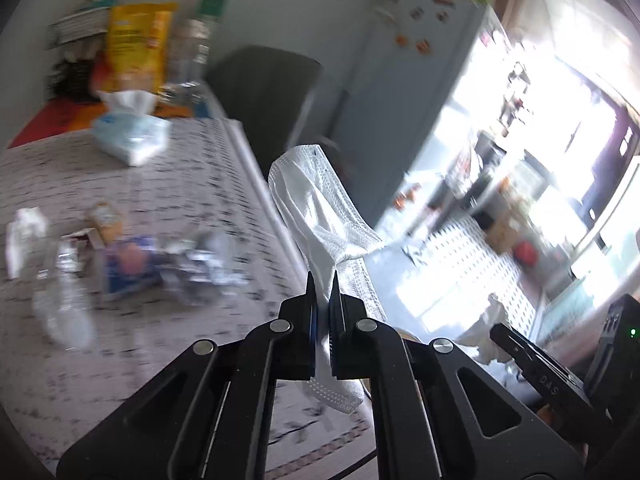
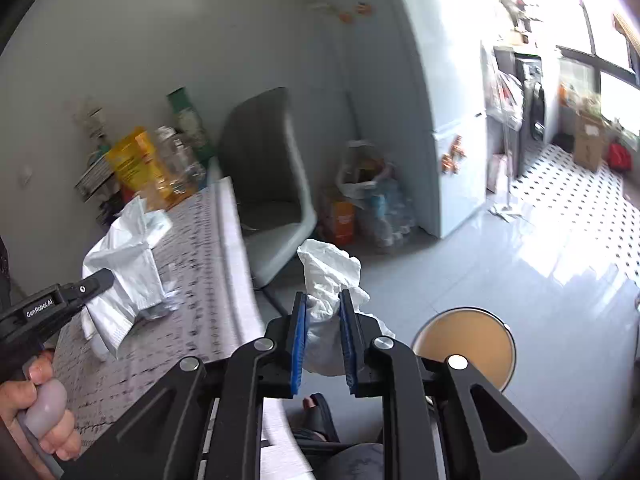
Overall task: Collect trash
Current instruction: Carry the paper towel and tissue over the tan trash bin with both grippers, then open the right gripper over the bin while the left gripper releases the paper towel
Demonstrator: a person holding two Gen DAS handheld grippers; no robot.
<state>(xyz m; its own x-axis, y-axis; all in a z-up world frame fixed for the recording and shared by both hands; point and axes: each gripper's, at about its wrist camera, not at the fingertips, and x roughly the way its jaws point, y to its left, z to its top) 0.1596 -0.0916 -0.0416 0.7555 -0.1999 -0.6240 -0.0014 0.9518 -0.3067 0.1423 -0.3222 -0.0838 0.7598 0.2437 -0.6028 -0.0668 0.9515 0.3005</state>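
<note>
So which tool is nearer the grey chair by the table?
Left, probably. The left tool with its white mask sits at the table edge beside the grey chair; the right tool is out over the floor.

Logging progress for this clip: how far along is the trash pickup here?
Nothing shows as binned yet. In hand: the left tool is shut on a white mask, the right tool on a crumpled tissue, both out past the table edge. Left on the table: a clear bottle, foil wrappers, a small box.
</note>
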